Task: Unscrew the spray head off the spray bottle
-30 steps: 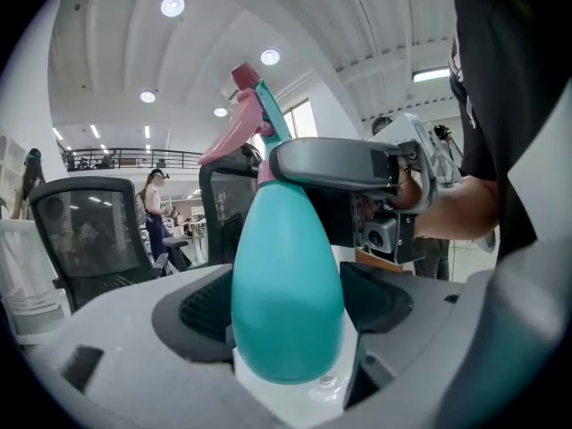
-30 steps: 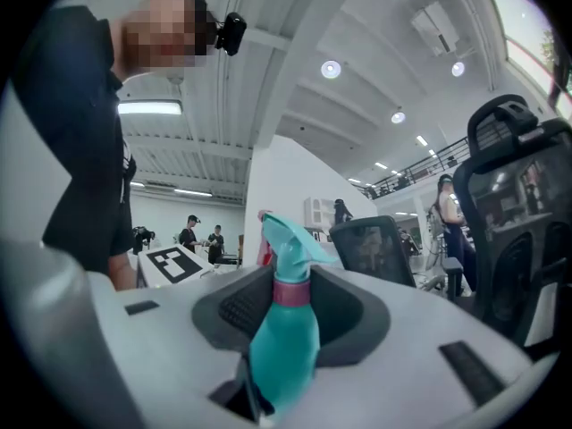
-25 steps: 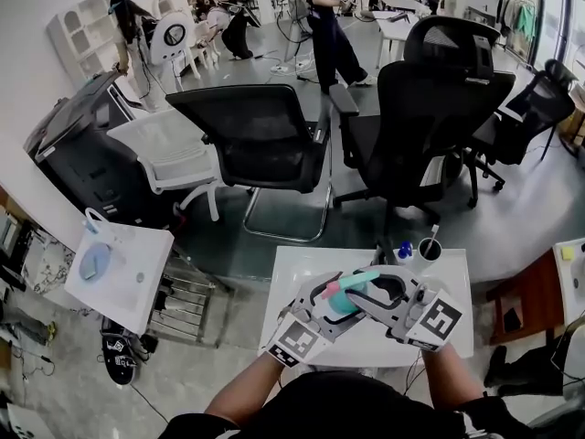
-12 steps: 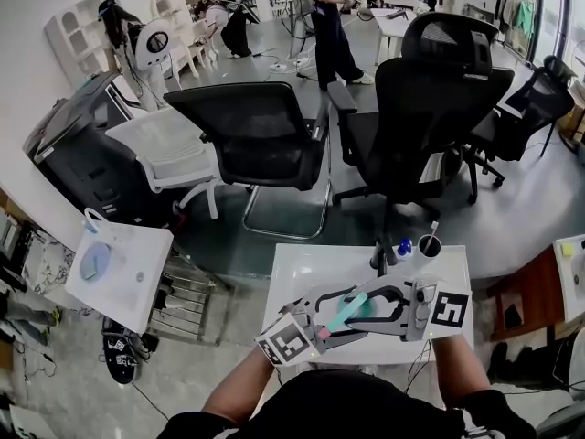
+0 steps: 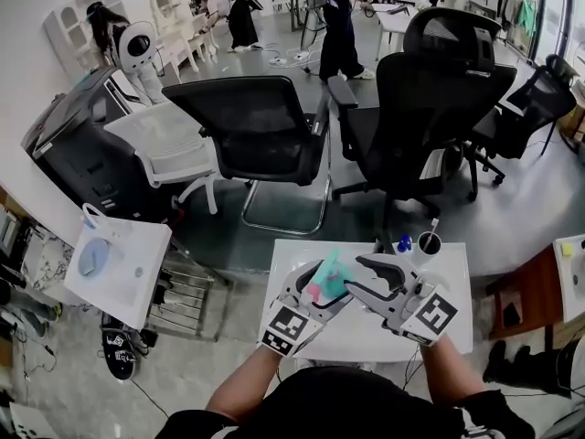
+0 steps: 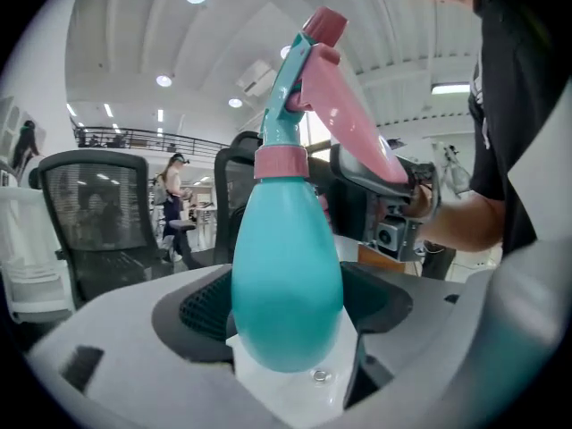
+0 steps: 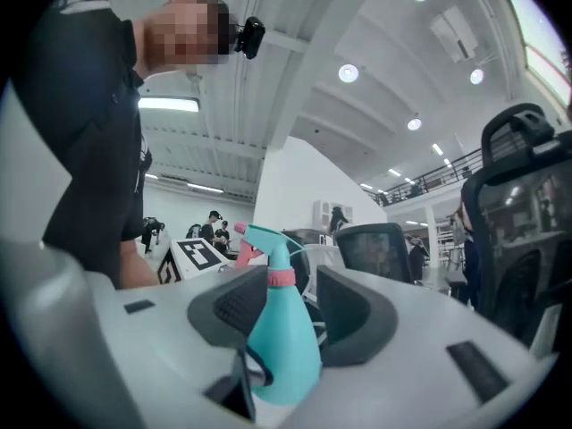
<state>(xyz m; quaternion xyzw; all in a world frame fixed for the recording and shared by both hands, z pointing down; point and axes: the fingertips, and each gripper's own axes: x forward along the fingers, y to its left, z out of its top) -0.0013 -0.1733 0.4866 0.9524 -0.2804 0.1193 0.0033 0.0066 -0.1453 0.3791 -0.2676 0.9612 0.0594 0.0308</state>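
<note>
- We see the left gripper (image 6: 286,302) clamped on the belly of the teal spray bottle (image 6: 286,284), with both pads pressing its sides.
- The bottle is lifted over the near left part of the white table (image 5: 452,277). Its spray head (image 6: 308,88) is on, seated above a pink collar (image 6: 281,161).
- The right gripper (image 7: 281,307) is just beside the bottle. Its jaws are opening; the bottle's neck shows between them, and we see no pad pressing it.
- At the table's far edge, near the right corner, stand a dark cup (image 5: 430,245) and a small blue item (image 5: 404,245) just beside it.
- Beyond the far edge we see two black office chairs (image 5: 260,135) (image 5: 439,108) on a grey floor (image 5: 530,199), and a white chair (image 5: 169,149) further left.
- Left of the table, well apart, is a small white side table (image 5: 137,286) carrying a pale blue object (image 5: 91,259).
- People (image 5: 334,16) stand at the far end of the room.
</note>
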